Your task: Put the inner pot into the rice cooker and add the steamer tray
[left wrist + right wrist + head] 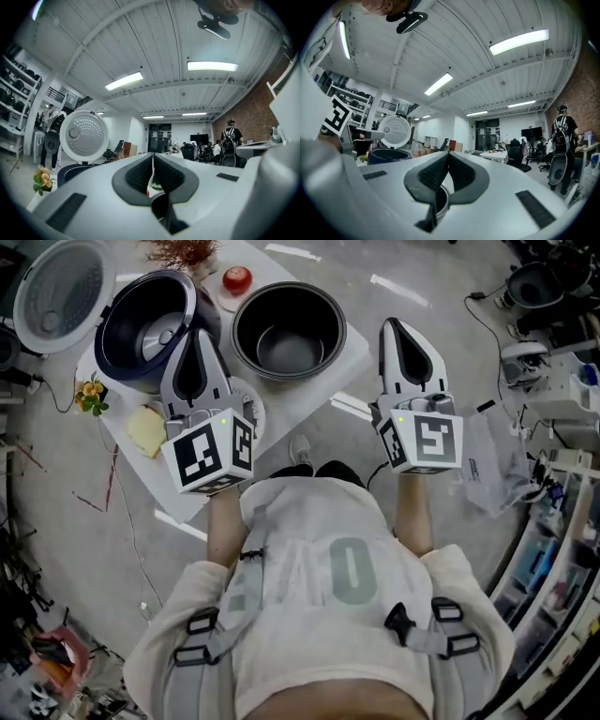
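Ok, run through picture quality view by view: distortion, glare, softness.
Head view: even light, inner pot sharp, edges bowed. Left gripper view: heavy fisheye with black corners, ceiling light blown out, left tongs slightly soft up close. Right gripper view: same bowing, a bright strip light glaring, right tongs soft.

Open-plan office doubling as a technical lab. Ribbed white ceiling with strip lights; brick wall; desks with swivel chairs; dark wall screen; storage racks along one side; bare concrete floor with loose cables and scattered equipment.
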A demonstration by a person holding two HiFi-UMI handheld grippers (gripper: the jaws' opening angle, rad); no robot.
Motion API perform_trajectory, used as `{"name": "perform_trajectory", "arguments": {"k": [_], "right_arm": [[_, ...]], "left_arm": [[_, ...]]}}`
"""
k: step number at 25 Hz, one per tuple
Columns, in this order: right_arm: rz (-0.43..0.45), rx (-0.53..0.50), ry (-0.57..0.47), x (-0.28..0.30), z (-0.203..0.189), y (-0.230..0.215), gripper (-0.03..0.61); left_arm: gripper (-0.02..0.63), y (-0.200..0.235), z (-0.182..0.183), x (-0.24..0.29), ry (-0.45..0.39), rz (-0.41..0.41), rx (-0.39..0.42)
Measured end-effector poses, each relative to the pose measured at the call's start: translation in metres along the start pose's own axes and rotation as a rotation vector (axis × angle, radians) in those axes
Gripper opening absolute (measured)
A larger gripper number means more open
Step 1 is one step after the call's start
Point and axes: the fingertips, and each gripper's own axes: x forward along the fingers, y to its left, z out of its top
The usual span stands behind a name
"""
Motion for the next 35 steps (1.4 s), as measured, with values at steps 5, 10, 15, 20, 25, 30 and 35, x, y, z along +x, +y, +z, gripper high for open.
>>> {"name": "perform_trajectory", "arguments": {"k": [5,10,15,20,25,30,35], "right_arm": [[0.158,0.019,-0.003,0.050,-0.004,0.028,0.006],[0.330,0.024,-0.012,0.091,-0.005,0.059,0.006],[0.528,0.028,-0.019,0.122,0.001,0.094,0.006],[0.692,0.029,-0.045,0.140,0.013,0.127,0.006],[0.774,0.036,-0.058,0.145,0.014,0.136,0.006],[0.824,0.051,-0.054,0.145,0.011,0.136,0.006],[0.831,0.079,-0.040,0.150,0.010,0.130,0.116]], "left_arm": [[0.023,0.028,0.003,-0.002,0.001,0.143,0.036],[0.023,0.049,0.003,-0.006,0.001,0.286,0.046],[0.023,0.058,0.002,-0.015,0.015,0.447,0.065],[0.023,0.071,0.011,-0.032,0.002,0.593,0.081],[0.023,0.071,0.015,-0.044,-0.024,0.661,0.074],[0.023,0.070,0.017,-0.054,-0.030,0.712,0.061],[0.048,0.062,0.013,-0.045,-0.017,0.646,0.041]]}}
